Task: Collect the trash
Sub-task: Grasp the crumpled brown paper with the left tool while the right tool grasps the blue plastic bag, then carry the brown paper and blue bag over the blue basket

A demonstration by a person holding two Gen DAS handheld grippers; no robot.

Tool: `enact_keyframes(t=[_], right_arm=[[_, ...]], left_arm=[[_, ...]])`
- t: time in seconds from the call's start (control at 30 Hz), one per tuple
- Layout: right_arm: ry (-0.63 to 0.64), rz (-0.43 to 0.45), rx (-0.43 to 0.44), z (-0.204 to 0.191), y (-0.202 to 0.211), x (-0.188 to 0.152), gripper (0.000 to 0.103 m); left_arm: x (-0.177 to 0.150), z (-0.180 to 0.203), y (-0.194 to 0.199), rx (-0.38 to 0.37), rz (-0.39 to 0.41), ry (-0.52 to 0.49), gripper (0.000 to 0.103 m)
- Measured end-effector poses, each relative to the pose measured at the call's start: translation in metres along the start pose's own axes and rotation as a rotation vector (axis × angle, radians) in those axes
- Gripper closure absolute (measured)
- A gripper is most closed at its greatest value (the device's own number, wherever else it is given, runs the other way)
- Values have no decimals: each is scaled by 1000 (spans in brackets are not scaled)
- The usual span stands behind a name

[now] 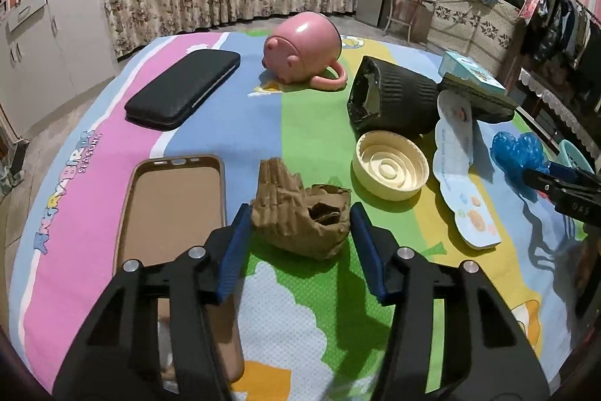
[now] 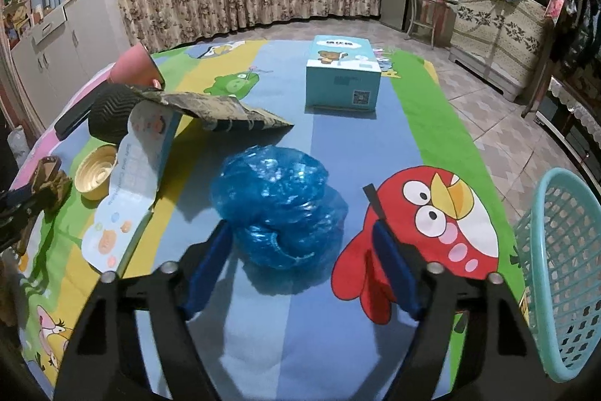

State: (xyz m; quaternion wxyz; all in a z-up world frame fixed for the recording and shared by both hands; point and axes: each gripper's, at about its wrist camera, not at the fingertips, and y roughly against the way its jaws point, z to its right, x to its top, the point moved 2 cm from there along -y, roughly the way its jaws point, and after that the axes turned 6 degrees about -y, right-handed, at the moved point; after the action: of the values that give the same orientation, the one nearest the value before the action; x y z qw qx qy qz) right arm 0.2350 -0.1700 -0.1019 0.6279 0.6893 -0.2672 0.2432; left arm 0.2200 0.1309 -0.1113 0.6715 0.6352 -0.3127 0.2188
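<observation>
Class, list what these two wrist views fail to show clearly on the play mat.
- Phone case, left wrist view: near end hidden behind the left gripper.
- Teal basket, right wrist view: cut off by the frame edge.
- Box label, right wrist view: print too small to read.

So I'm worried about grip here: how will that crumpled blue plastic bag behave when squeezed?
The blue plastic bag looks thin and glossy, so it probably collapses and may slip. Being a loose wad, it's likely very light and shouldn't roll.
</observation>
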Motion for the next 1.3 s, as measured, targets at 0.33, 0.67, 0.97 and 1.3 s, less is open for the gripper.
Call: enact_keyframes(t=[0.33,0.67,0.97,1.3], right_arm=[[14,4,67,-7,8,3,76],[7,97,76,-1,51,11,78],[-28,188,30,33,97,8,78],[-153,275,-47,114,141,6,78]], left_arm=[[2,-2,7,27,23,13,53],[19,-7,32,62,78,26,53],[35,21,50,67,118,-27,53],[70,111,60,-26,209,-101,53]])
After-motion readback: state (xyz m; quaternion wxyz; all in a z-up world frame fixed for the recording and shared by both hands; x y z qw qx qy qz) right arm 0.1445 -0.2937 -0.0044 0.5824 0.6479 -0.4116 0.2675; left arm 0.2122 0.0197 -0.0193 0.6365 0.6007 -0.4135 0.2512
